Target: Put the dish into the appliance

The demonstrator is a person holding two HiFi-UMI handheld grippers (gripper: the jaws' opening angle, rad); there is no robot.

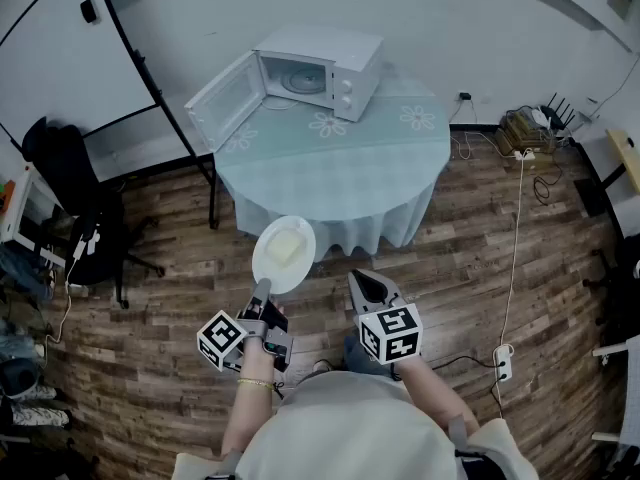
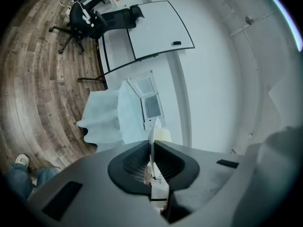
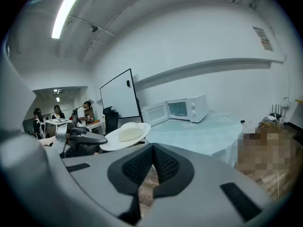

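A white plate (image 1: 283, 253) with a pale lump of food hangs over the wooden floor, in front of the round table (image 1: 400, 183). My left gripper (image 1: 263, 296) is shut on its near rim. In the left gripper view the plate (image 2: 153, 135) stands edge-on between the pressed pads. A white microwave (image 1: 322, 68) sits at the table's back, its door (image 1: 226, 98) swung open to the left. My right gripper (image 1: 366, 288) is shut and holds nothing, to the right of the plate. The right gripper view shows the plate (image 3: 125, 135) and the microwave (image 3: 183, 109) beyond its jaws (image 3: 152, 150).
A black office chair (image 1: 70, 193) stands at the left, beside a whiteboard frame (image 1: 150, 83). Cables and a power strip (image 1: 503, 361) lie on the floor at the right, with a router and boxes (image 1: 535, 126) by the wall. People (image 3: 57, 113) stand far off.
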